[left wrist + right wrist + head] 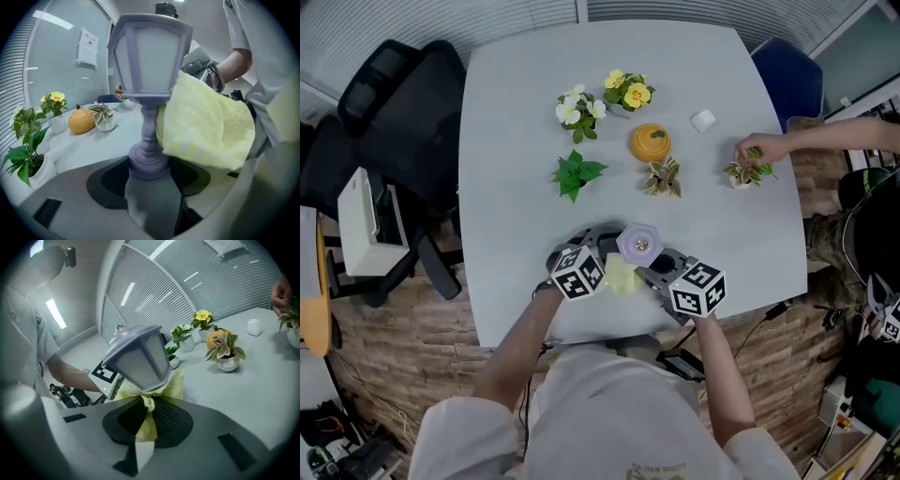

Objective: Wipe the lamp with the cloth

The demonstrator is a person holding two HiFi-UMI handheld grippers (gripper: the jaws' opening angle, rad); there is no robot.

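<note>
A pale purple lantern-style lamp (638, 244) stands near the table's front edge. In the left gripper view its round base (147, 161) sits between the jaws, and my left gripper (149, 169) is shut on it. A yellow cloth (621, 275) lies against the lamp's stem, just under the lantern head (138, 357). My right gripper (144, 422) is shut on a bunched fold of that cloth (146, 404). In the head view the left gripper (614, 251) is left of the lamp and the right gripper (649, 274) right of it.
Several small potted plants (576, 174) and an orange pumpkin-like ornament (649, 142) stand mid-table, with a white cube (703, 120) behind. Another person's hand (759, 148) touches a small pot at the right edge. Black chairs (403, 103) stand left, a blue one (787, 80) far right.
</note>
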